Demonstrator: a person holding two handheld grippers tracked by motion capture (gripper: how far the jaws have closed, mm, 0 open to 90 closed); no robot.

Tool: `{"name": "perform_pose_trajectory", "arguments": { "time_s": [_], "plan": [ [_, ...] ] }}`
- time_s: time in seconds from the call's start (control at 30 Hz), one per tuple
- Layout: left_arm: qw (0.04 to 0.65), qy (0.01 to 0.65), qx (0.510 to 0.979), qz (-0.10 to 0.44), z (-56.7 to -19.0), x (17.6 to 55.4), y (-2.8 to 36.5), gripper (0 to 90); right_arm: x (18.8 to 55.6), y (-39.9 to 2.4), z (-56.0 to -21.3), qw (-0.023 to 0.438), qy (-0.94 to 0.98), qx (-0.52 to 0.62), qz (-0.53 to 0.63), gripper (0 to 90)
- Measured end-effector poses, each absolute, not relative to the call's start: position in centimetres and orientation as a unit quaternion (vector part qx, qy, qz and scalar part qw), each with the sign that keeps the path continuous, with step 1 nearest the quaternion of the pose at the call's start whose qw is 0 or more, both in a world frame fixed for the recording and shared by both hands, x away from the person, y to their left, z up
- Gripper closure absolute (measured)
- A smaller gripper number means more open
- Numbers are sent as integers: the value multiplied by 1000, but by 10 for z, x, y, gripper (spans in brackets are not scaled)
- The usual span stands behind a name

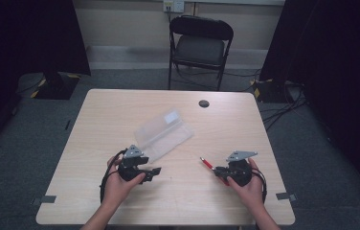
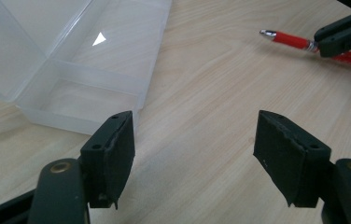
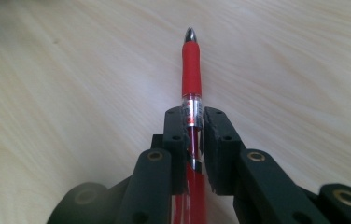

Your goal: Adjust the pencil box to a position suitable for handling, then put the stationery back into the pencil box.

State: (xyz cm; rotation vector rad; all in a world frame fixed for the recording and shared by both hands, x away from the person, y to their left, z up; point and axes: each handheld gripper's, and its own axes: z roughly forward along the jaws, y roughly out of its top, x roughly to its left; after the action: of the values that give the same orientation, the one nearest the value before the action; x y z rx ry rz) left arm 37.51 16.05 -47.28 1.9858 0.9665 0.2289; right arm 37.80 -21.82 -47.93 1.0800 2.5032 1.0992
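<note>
Right gripper view: red pen (image 3: 191, 70) between closed jaws.

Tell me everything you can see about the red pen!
The pen is red, with a matte red grip sleeve, a shiny silver pointed tip and a clear band on the barrel just behind the grip. It looks like plastic. The right gripper is shut on its barrel, so the tip sticks out ahead along the jaws, over the table. From above it lies slanted, tip pointing toward the clear box but well apart from it.
</note>
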Motion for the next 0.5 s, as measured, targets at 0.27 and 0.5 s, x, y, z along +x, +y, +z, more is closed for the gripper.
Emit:
{"name": "perform_pose_trajectory", "arguments": {
  "time_s": [0.27,0.5],
  "plan": [
    [442,392,801,92,-476,373,166,276,377,-186,-483,63,861,327,384,800],
    [441,390,803,95,-476,371,165,255,379,-174,-483,43,869,298,392,800]
  ]
}}
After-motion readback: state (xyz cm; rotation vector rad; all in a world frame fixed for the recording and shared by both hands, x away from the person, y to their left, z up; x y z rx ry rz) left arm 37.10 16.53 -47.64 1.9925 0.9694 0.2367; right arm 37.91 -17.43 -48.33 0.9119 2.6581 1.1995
